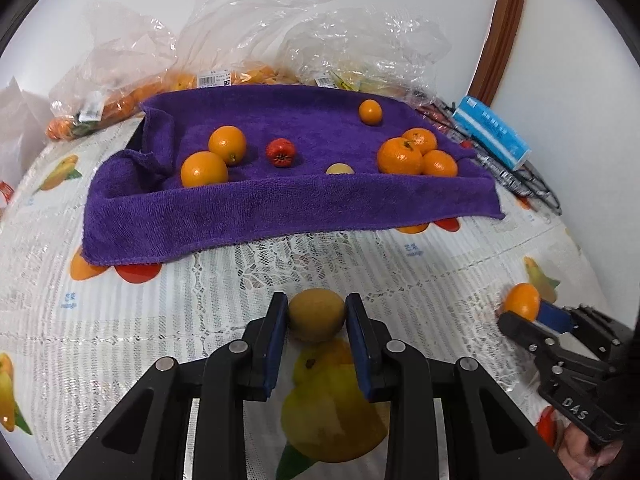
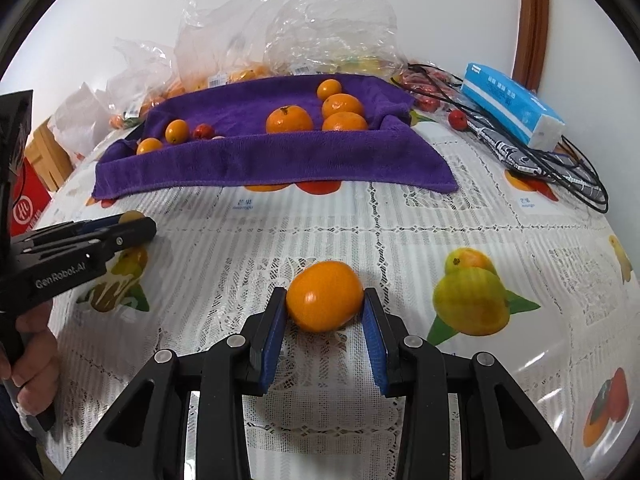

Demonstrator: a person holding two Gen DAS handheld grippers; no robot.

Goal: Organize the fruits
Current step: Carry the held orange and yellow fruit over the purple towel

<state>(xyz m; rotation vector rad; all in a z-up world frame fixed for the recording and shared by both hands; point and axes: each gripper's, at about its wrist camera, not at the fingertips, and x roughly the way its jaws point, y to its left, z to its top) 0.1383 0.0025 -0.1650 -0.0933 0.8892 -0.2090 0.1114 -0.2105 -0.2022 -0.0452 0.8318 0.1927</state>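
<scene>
At the far left of the tabletop (image 1: 440, 280), which was covered with a lace cloth printed with fruit pictures, clear plastic bags (image 1: 132, 76) with orange fruit inside lay behind the purple towel (image 1: 280, 200). The towel was spread over a shallow tray shape, and its front edge hung down on the cloth.

On the left part of the towel two oranges (image 1: 204, 169) lay close together, one behind the other. Just to the right of them was a small red fruit (image 1: 281, 152), and then a pale yellow fruit (image 1: 339, 169), half hidden behind the front fold. Further right a group of three tangerines (image 1: 400, 156) were touching each other, and one small orange fruit (image 1: 370, 111) lay alone behind them.

In front of the towel, the left tool (image 1: 316, 314) was clamped on a brownish-green round fruit (image 1: 316, 312); both blue pads pressed its sides. I could not tell if this fruit touched the cloth under it.

To the right, the right tool (image 2: 325, 300) was clamped on an orange kumquat-like fruit (image 2: 325, 296), again with a pad on each side, low over the tabletop. In the right wrist view a hand (image 2: 28, 376) held the handle of the left tool.

At the far right edge, a blue and white tissue pack (image 2: 512, 108) lay on black cables (image 2: 560, 168), well apart from the towel.
</scene>
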